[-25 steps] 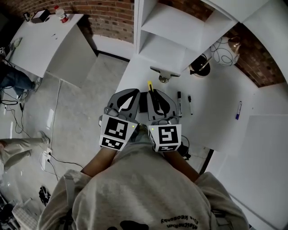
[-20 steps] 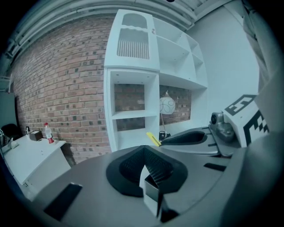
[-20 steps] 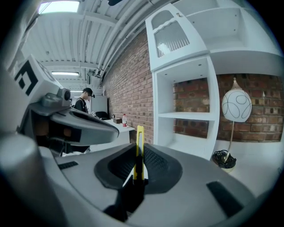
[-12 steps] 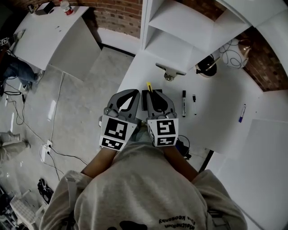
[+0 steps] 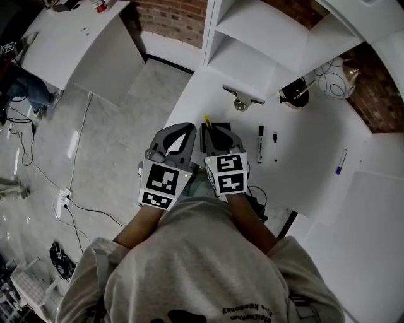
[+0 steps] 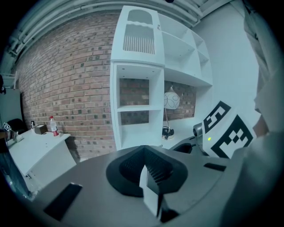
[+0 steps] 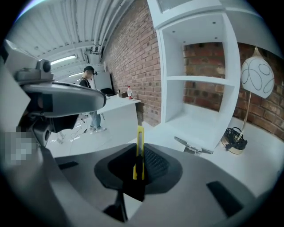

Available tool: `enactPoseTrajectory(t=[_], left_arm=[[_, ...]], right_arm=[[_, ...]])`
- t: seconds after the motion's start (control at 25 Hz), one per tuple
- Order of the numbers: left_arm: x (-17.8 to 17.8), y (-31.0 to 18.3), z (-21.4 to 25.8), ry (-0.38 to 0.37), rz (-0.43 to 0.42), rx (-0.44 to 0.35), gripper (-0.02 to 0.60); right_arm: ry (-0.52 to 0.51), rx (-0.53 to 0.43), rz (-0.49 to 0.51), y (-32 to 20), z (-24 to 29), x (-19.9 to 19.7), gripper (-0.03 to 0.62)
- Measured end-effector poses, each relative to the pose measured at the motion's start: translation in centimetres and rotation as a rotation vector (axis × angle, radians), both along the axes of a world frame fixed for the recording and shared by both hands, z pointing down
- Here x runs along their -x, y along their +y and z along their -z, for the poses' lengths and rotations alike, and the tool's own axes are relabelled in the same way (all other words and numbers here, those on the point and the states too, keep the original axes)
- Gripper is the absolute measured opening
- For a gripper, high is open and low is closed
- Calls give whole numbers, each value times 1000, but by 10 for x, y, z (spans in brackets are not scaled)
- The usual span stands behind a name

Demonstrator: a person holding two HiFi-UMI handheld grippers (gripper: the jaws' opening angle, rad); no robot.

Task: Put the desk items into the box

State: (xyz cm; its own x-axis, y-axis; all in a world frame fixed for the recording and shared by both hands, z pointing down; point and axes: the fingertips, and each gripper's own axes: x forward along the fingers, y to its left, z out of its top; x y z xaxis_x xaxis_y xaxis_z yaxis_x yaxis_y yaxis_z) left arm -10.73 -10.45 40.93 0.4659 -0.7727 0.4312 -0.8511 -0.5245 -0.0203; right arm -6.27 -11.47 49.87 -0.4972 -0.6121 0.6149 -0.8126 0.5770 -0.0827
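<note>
Your right gripper (image 5: pixel 216 134) hides most of the yellow cutter (image 5: pixel 206 118): from the head view only its tip pokes out. The dark shape (image 5: pixel 221 125) under that gripper is largely covered; you can't tell what it is.

Surroundings of a white desk corner against red brick.
At twelve o'clock in the head view, white shelf unit (image 5: pixel 265 38) set against brick wall (image 5: pixel 170 19); at one o'clock, lamp (image 5: pixel 331 81) with wire-patterned globe shade, near a dark round base (image 5: pixel 295 94) with coiled cable. At eleven o'clock, second white table (image 5: pixel 69 44) carrying a red-capped bottle (image 6: pixel 53 126) and a small box (image 6: pixel 41 129). From eight to ten o'clock, grey floor (image 5: pixel 101 139) crossed by thin cables (image 5: pixel 76 146). In the right gripper view, at ten o'clock, a person (image 7: pixel 93 113) standing beside that table.
</note>
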Motion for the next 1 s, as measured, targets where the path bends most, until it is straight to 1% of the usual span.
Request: enactPoseTrajectory(t=[0.16,0.36,0.48,0.6,0.76,0.84,1.0], left_arm=[[1,0,-2,-2,5,7,8],[1,2,-4,-2,4,18,8],[1,3,-3,1,3,17,8],[1,3,-2,2,7,14,8],[2,3,-2,4,10,18,8],[3,3,-2,4,10,18,8],[3,3,-1,7,7,14,8]], right_arm=[[29,81,24,3,-7,3,61],[78,176,83,10,-13,10,61],[85,202,93,12,-14,12,64],[86,206,86,12,-14,11,86],[58,198,82,11,-10,12,106],[51,173,78,10,-6,13,106],[38,88,63,7,8,13,104]])
